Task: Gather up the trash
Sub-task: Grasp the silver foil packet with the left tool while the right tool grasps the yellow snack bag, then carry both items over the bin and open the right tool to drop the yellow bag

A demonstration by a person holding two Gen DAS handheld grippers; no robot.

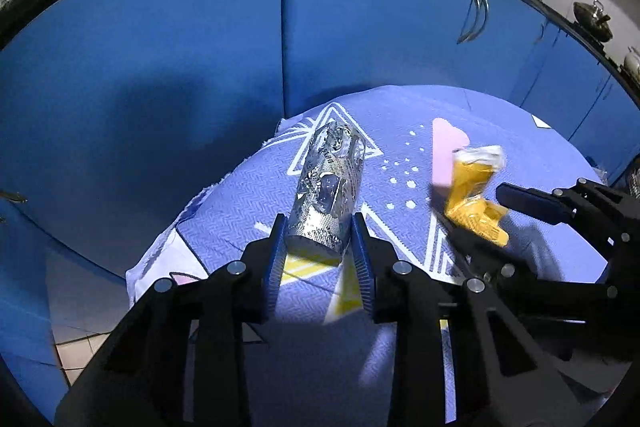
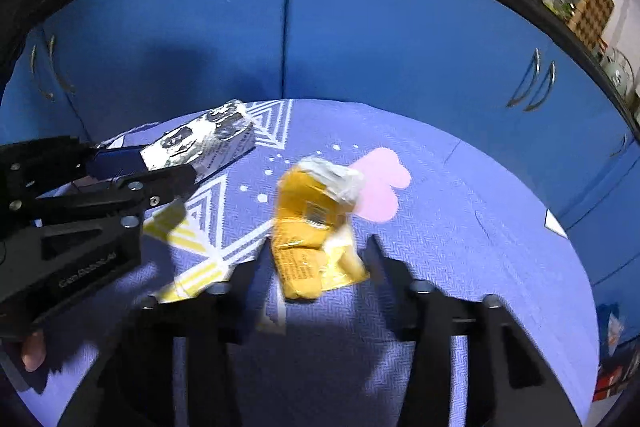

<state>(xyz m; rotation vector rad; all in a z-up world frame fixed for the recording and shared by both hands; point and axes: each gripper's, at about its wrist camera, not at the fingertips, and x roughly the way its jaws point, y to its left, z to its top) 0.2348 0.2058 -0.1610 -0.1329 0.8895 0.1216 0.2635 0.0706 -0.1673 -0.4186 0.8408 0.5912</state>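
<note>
Gripped silver foil wrapper (image 1: 328,187) between left gripper (image 1: 319,227) fingers; pinched yellow wrapper (image 2: 312,223) in right gripper (image 2: 316,247), both apparently for removal from the cloth-covered table (image 2: 460,227).

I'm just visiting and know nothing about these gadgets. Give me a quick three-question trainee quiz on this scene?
1. True or false: the silver wrapper sits between the left gripper's jaws.
2. What colour is the crumpled packet in front of the right gripper?
3. What covers the table: A) bare wood, B) a patterned purple cloth, C) newspaper?

Key: 1. True, though whether the jaws actually press it cannot be told. 2. Yellow. 3. B.
</note>
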